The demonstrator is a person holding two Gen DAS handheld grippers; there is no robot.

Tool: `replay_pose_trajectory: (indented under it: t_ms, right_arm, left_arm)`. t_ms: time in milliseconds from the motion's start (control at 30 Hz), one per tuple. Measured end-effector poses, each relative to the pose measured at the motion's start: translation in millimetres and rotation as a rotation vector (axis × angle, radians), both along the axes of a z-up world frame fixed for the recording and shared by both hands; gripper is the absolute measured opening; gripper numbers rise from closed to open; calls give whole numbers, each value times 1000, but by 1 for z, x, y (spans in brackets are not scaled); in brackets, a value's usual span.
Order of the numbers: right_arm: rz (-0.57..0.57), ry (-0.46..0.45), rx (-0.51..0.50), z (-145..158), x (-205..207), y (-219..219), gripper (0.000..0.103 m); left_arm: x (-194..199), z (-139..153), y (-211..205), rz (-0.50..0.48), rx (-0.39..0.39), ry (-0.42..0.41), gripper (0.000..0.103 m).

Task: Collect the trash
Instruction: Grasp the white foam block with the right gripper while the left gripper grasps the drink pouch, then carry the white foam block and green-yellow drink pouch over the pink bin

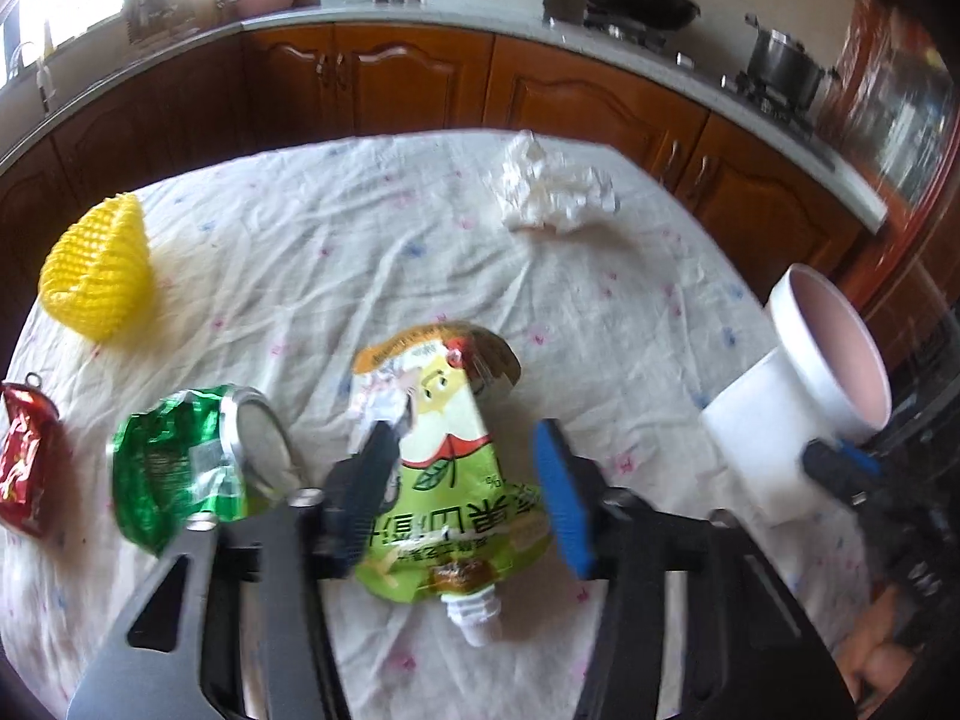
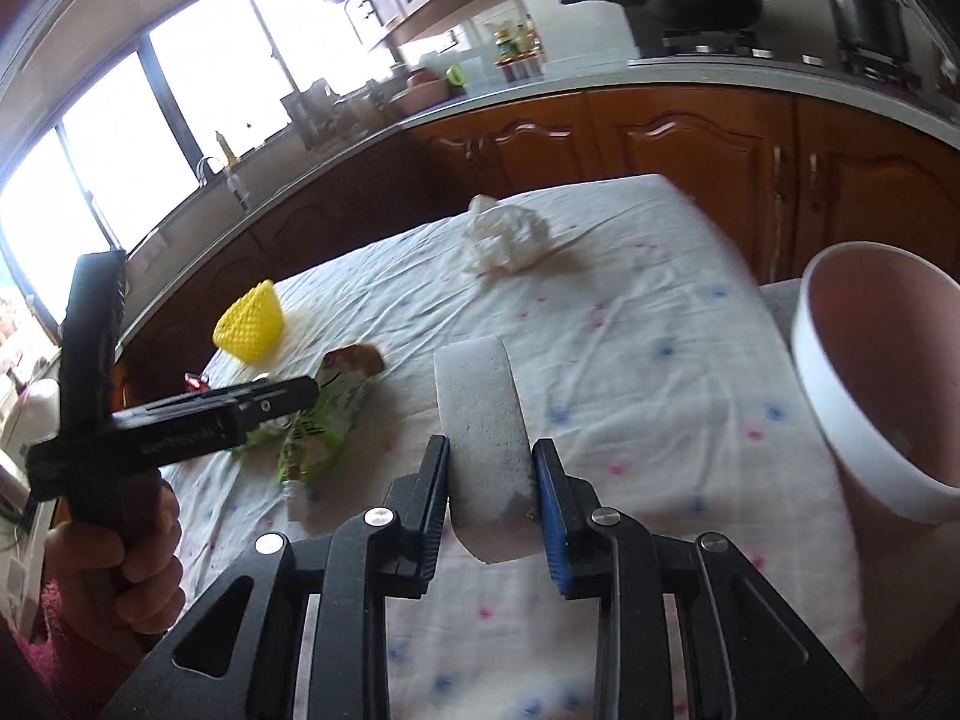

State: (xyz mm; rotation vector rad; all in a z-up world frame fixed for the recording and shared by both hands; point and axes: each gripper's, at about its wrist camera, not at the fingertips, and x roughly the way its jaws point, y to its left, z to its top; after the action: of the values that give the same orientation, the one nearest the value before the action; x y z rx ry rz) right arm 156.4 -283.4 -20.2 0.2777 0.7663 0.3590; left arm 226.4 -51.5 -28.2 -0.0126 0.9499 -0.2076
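Note:
A green juice pouch (image 1: 447, 468) with a white spout lies on the cloth-covered table (image 1: 336, 252). My left gripper (image 1: 471, 480) is open, its fingers on either side of the pouch. My right gripper (image 2: 491, 483) is shut on a white foam block (image 2: 486, 438), also in the left wrist view (image 1: 756, 444). A crushed green can (image 1: 192, 468), a red wrapper (image 1: 24, 468), a yellow foam net (image 1: 99, 270) and a crumpled white tissue (image 1: 549, 186) lie on the table. The pouch shows under the left gripper in the right wrist view (image 2: 318, 420).
A white bin with a pink inside (image 2: 888, 378) stands off the table's right edge, also in the left wrist view (image 1: 828, 354). Wooden cabinets (image 1: 420, 78) and a counter with pans run behind the table.

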Motion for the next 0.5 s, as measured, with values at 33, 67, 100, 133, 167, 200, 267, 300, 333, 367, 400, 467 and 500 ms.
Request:
replay_pose_trajectory:
  t_ms: [33, 67, 100, 133, 167, 200, 267, 300, 333, 367, 400, 467, 500]
  right_arm:
    - [-14, 0, 7, 0, -1, -7, 28]
    - [-20, 1, 10, 0, -2, -10, 28]
    - [-25, 2, 14, -1, -2, -13, 28]
    - [-31, 2, 19, -1, -4, -17, 28]
    - [-35, 2, 22, 0, -4, -19, 28]
    - [-40, 0, 24, 0, -6, -21, 28]
    - [-51, -4, 32, 0, -9, -27, 28]
    - [-58, -6, 40, 1, -11, -31, 28]
    - [-65, -9, 46, 2, -12, -35, 28]
    - [-73, -13, 49, 3, -14, -39, 28]
    - [-78, -16, 49, 4, -16, -41, 28]
    - [-91, -26, 51, 7, -19, -47, 28]
    - [-95, -29, 51, 8, -21, -48, 28]
  left_arm:
    - [2, -5, -2, -2, 10, 18, 30]
    - [1, -5, -2, 2, 15, 5, 30]
    - [0, -4, -4, 2, 23, -3, 27]
    - [-1, -2, -5, 3, 30, -14, 23]
    - [-3, 1, -5, 4, 27, -23, 15]
    - [-4, 3, -5, 2, 18, -29, 11]
    - [-8, 10, -6, -9, -8, -45, 9]
    - [-10, 13, -8, -17, -20, -52, 8]
    - [-11, 15, -9, -24, -28, -55, 7]
    - [-13, 18, -11, -35, -43, -59, 6]
    - [-14, 20, -13, -44, -50, -63, 6]
    - [-17, 24, -17, -53, -59, -74, 5]
    - [-18, 26, -18, -57, -68, -79, 5]
